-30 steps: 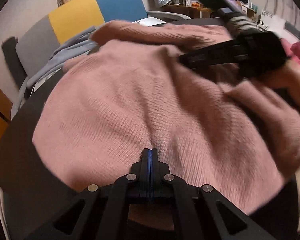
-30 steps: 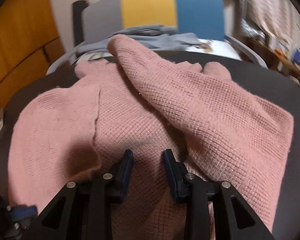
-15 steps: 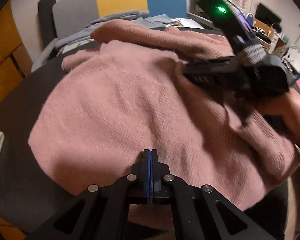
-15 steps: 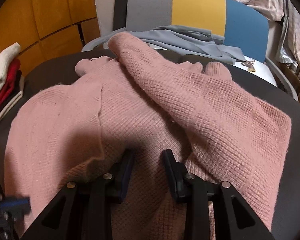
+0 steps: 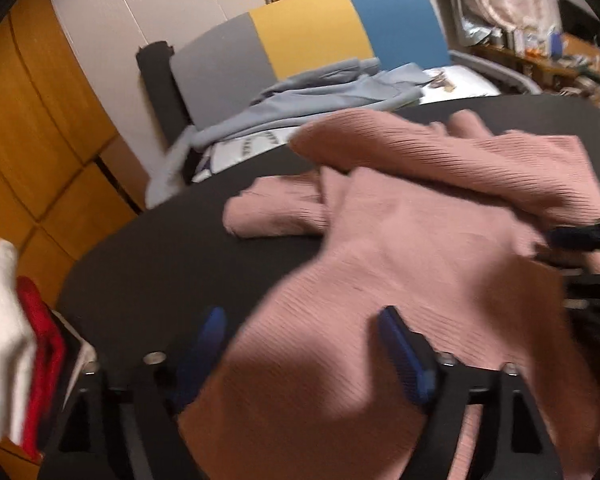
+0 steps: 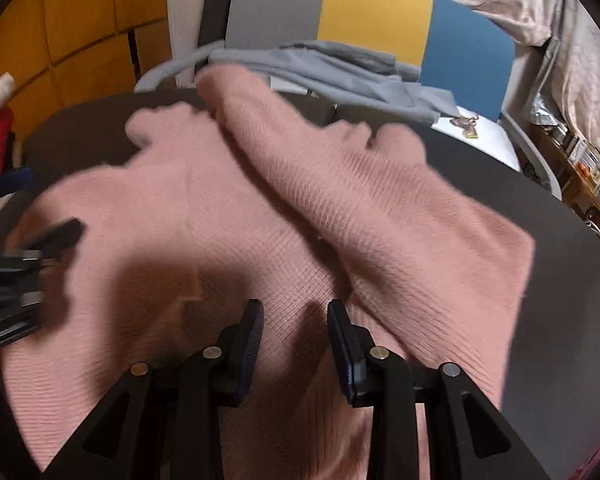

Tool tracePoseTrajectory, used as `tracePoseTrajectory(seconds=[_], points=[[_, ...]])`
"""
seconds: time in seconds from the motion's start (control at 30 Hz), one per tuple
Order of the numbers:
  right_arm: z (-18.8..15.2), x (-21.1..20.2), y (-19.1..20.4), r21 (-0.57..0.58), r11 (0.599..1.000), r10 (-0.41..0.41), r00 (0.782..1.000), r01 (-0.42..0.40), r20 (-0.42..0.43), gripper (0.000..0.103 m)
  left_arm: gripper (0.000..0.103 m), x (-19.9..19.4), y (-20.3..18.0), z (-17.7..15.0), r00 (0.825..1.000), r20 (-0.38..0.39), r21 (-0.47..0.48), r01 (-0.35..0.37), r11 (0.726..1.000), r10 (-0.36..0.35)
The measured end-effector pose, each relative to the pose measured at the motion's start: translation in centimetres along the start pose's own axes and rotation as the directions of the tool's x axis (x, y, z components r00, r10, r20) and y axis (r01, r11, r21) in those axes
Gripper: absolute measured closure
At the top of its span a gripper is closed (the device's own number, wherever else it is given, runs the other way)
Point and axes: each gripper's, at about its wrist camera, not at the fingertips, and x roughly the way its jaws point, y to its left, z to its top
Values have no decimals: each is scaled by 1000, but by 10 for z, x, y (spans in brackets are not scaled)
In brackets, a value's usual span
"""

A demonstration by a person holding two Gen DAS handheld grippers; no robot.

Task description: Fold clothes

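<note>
My left gripper (image 5: 300,344) hangs w/ fingers spread wide over the pink knit sweater (image 5: 420,264), which lies flat on the dark round table (image 5: 172,252). My right gripper (image 6: 294,340) is partly spread above its centre, holding nothing.

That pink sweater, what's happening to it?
Someone is folding it with two hand-held grippers. The pink sweater lies spread on the dark table, with one sleeve already laid across its front. The left gripper and the right gripper are both open over the near edge, holding nothing right now.
</note>
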Motion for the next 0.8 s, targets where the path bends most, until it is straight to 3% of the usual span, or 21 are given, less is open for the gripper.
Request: tracePoseTrajectory(seconds=[0.1,0.23,0.33,0.4,0.47,0.53,0.67,0.73,0.77,0.8], points=[[3,-18,-2,-6,1000,31,999,-31,-22,66,10,24,8,3,999,-19,27,-31,999,32],[27,-33,-11,-34,998,49,998,-49,24,59,6,36,15,-6,1000,-20,-11,-14,1000,14],[59,-29,-9,-67,995,78,996,-74,51,49,6,46,25,-12,996,-63,-117,55,992,-63],[80,-15,4,-102,991,92,996,-90,20,48,9,51,37,-18,985,-96,-224,117,968,-141],[97,5,19,-150,986,71,997,-74,-24,48,11,56,48,-24,970,-120,-319,166,933,-213],[109,26,40,-219,975,13,999,-22,-42,48,11,58,51,-30,964,-126,-366,174,914,-234],[118,71,67,-309,947,-120,989,87,-89,48,11,48,40,-37,982,-92,-289,134,948,-167],[117,93,69,-292,950,-153,980,111,-124,51,11,43,33,-38,989,-75,-248,109,963,-131],[116,95,66,-257,962,-123,985,89,-120,57,11,42,32,-38,989,-74,-249,108,963,-130],[117,93,59,-202,979,-62,993,39,-105,77,11,43,32,-39,988,-76,-260,112,959,-136]])
